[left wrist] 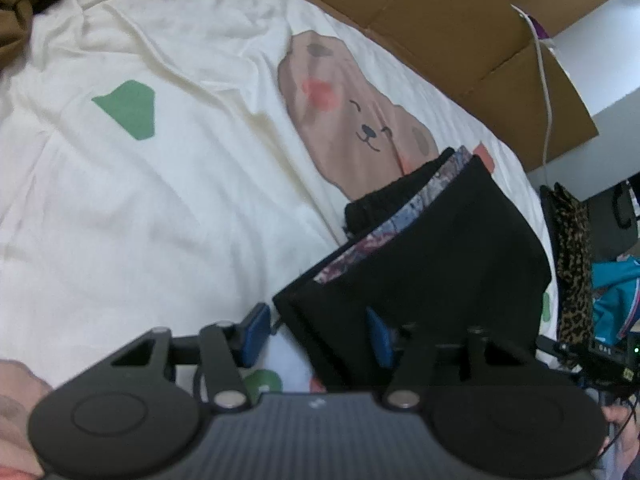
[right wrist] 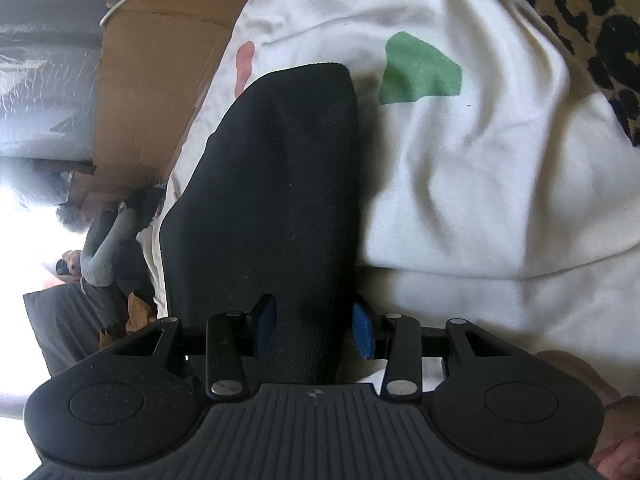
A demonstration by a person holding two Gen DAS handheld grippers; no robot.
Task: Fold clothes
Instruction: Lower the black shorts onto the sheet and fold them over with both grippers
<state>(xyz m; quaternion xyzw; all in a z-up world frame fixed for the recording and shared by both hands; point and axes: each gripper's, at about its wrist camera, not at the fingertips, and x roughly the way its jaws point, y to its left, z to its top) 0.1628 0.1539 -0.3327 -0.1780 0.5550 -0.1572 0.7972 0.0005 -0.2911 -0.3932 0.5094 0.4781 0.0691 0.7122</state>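
A cream bedspread (left wrist: 132, 184) printed with a brown bear (left wrist: 344, 120) and green patches fills most of both views, with flattened cardboard (left wrist: 460, 28) along its far edge in the upper right of the left wrist frame and a leopard-print cloth (right wrist: 592, 28) in the upper right corner of the right wrist frame.

On the bedspread lies a stack of folded clothes: a black garment (left wrist: 432, 248) on top, a patterned blue-grey piece (left wrist: 384, 236) sandwiched under it, and another black layer (left wrist: 372, 200) below.

In the left wrist view the stack runs from the lower centre up toward the right, its long axis slanting away from the left gripper (left wrist: 316, 332). That gripper's blue pads stand wide apart: the right one presses against the near edge of the black garment, the left one sits clear over bare bedspread, so it looks open rather than clamped.

The right gripper (right wrist: 314, 330) faces the black garment (right wrist: 272, 208) head-on; the cloth runs straight up the frame between its blue pads, which sit against its two sides. It appears to be gripping the cloth, though how firmly I cannot tell.

Only the left view shows the layered edges; the right view sees a plain black surface. This could be a stack being lifted off or one just being squared up.
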